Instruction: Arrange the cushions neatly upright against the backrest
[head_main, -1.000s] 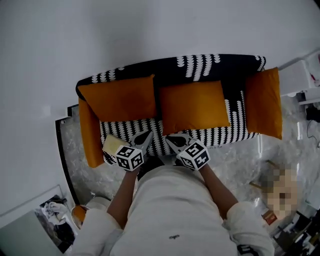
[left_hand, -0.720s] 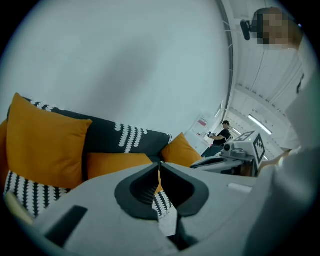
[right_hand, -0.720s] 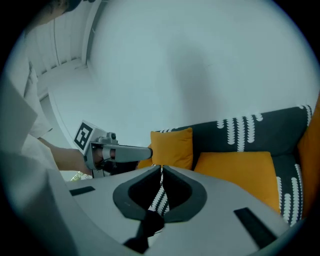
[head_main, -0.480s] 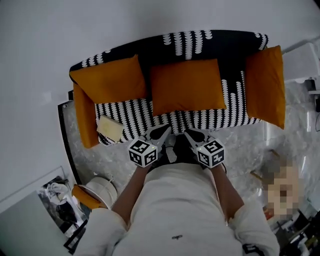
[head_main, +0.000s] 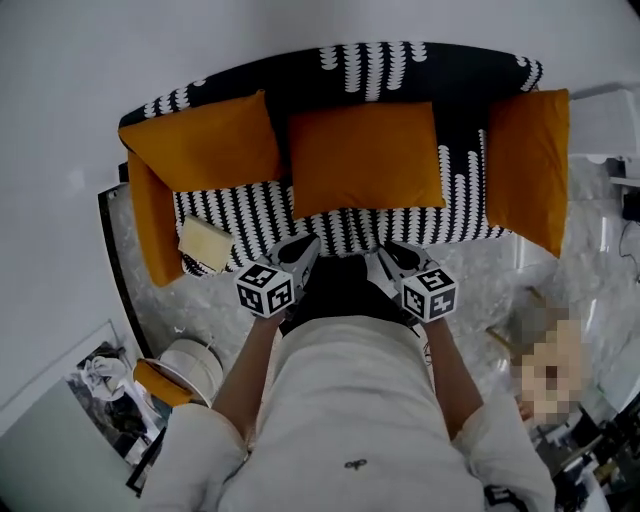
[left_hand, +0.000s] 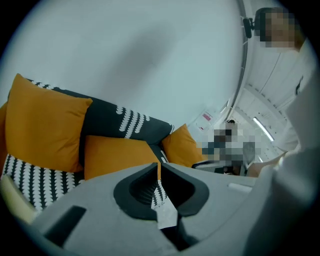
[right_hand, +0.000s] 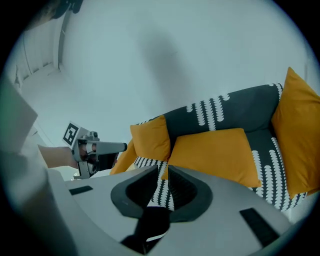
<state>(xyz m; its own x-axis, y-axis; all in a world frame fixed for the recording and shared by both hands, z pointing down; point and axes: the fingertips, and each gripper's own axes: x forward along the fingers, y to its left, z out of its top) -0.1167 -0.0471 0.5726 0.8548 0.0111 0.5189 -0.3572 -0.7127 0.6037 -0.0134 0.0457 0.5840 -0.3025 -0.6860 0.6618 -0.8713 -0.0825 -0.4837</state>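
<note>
White wall (head_main: 300, 30) runs behind the sofa (head_main: 400, 70), and pale marbled floor (head_main: 480, 290) spreads on its near side. Since a second ago both grippers have drawn back off the front of the seat toward the person's body, and the whole sofa now sits farther off in the head view. I judge this to be a step back to look over the result.

The four orange cushions have kept their places. The left back cushion (head_main: 200, 140) and the middle cushion (head_main: 365, 155) lean upright on the backrest, side by side. The right cushion (head_main: 528, 165) stands at the right arm and the left-end cushion (head_main: 152, 230) against the left arm. The arranging looks close to done — unless the two end cushions are meant for the backrest too.

A small pale pad (head_main: 205, 243) lies at the seat's near left corner. The left gripper (head_main: 300, 250) and the right gripper (head_main: 392, 258) are both closed, with nothing between the jaws.

Open floor lies along the sofa's near edge. A round white thing (head_main: 190, 365) crowds the near left.
</note>
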